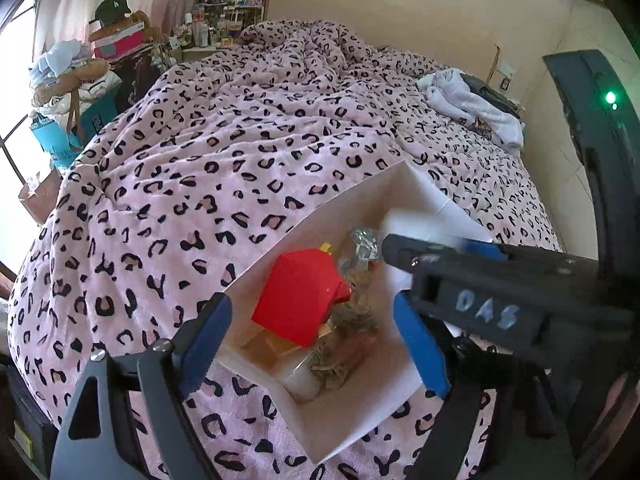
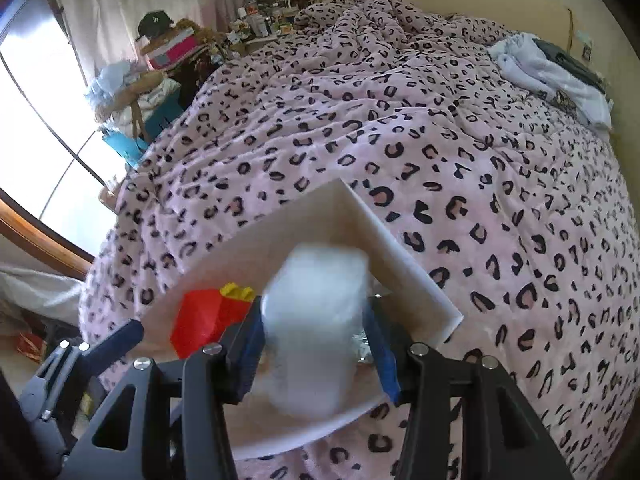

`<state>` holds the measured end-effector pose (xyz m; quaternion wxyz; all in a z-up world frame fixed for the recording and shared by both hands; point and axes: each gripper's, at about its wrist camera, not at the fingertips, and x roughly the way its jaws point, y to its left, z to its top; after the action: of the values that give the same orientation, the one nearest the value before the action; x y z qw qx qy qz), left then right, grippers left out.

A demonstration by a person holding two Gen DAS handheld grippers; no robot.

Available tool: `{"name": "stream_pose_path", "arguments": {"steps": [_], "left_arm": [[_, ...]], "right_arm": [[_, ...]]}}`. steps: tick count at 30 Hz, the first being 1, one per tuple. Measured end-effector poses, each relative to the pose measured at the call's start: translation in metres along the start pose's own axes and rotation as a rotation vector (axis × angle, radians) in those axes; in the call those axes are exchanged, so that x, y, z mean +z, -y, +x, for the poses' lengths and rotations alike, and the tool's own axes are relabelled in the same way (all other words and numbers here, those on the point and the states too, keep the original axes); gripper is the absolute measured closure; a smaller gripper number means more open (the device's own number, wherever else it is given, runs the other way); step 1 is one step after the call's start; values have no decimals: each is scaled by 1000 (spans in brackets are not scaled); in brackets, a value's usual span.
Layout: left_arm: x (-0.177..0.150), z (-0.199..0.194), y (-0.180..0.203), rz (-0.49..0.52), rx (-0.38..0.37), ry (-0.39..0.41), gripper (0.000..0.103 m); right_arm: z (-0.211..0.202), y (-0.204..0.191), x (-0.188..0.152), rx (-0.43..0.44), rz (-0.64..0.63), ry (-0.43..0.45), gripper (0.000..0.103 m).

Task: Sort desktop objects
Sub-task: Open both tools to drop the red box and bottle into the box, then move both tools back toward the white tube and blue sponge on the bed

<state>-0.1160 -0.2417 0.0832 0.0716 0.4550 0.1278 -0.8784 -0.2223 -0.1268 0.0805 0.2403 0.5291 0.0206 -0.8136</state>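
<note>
Lower centre of right wrist view: right claw clamped on pale blurry block, long axis running up frame, hovering directly over white box on leopard-print bed. Drop looks straight down, right hand nearer. Block translucent white, soft-edged, blurred. Box holds red carton, small tube. Left claw wide, empty, straddling box.

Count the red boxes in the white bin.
1. The red box lies in the white bin on the bed, between the left gripper's fingers. Others may be hidden underneath.
</note>
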Motion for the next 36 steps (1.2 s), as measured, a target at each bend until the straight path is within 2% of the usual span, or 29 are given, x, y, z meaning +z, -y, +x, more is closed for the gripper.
{"name": "stream_pose_path", "arguments": {"steps": [7,11,16,21,24,31,36], "left_arm": [[-8,-19,2,11,7,23,15],[-13,-29,3,17,10,36,15],[-28,-56,15,47,1,65,15],[-54,-82,41,108,-25,89,15],[-73,-88,60,149,-39,81,15],[-122,-79,93,212,-64,25,15],[-166,-57,107,250,-83,-30,15]], "right_arm": [[-24,5,-4,-16,14,26,53],[-38,12,-19,-38,24,44,53],[-83,26,-53,-78,46,112,53],[-128,54,-106,-125,118,169,53],[-140,73,-142,-134,172,176,51],[-127,101,-215,-135,265,130,51],[-109,120,-264,-135,339,96,51]]}}
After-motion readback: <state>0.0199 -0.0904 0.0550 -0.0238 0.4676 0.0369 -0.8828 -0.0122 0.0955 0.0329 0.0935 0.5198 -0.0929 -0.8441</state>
